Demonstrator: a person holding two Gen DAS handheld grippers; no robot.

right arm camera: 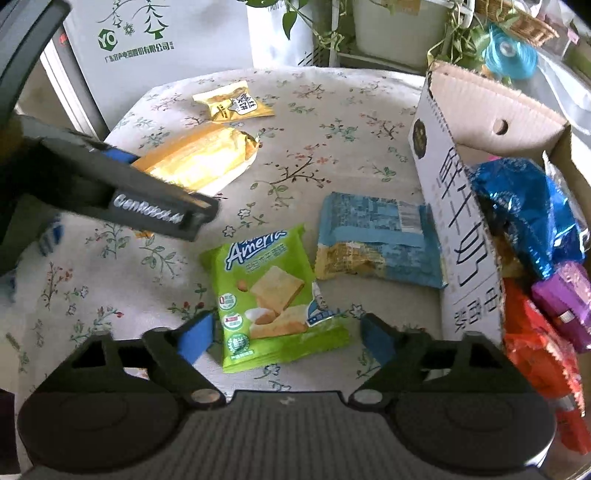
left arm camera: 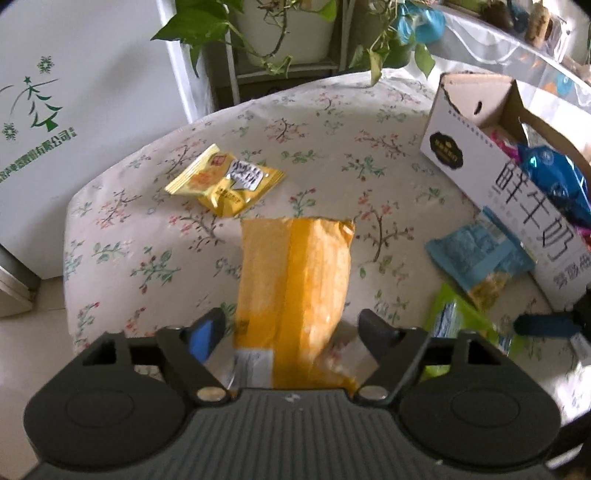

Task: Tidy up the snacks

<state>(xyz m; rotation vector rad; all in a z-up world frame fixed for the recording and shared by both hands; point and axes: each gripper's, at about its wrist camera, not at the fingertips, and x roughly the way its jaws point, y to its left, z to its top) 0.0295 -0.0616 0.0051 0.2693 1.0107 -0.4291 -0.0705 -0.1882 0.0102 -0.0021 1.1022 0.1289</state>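
Spread over a flowery cloth (right arm camera: 325, 122) on a table: snack bags. Nearest to the right claw (right arm camera: 286, 334), a green bag (right arm camera: 273, 295) with crackers drawn on it, lying flat between the wide-open blue fingers (right arm camera: 195, 338), not squeezed. Just past it, a blue bag (right arm camera: 380, 240), touching the side of a white box (right arm camera: 458, 229). Inside the box, shiny blue, purple and orange packs. Farther left, a long orange bag (left arm camera: 295, 291), puffy and crinkled, with the left claw (left arm camera: 291, 328) reaching low over the cloth, fingers on both sides of its near end; held tight or only close, cannot tell. Beyond, a small yellow bag (left arm camera: 223, 181) lying alone. Far back, potted plants (left arm camera: 280, 33) and a big white carton (left arm camera: 74, 122).
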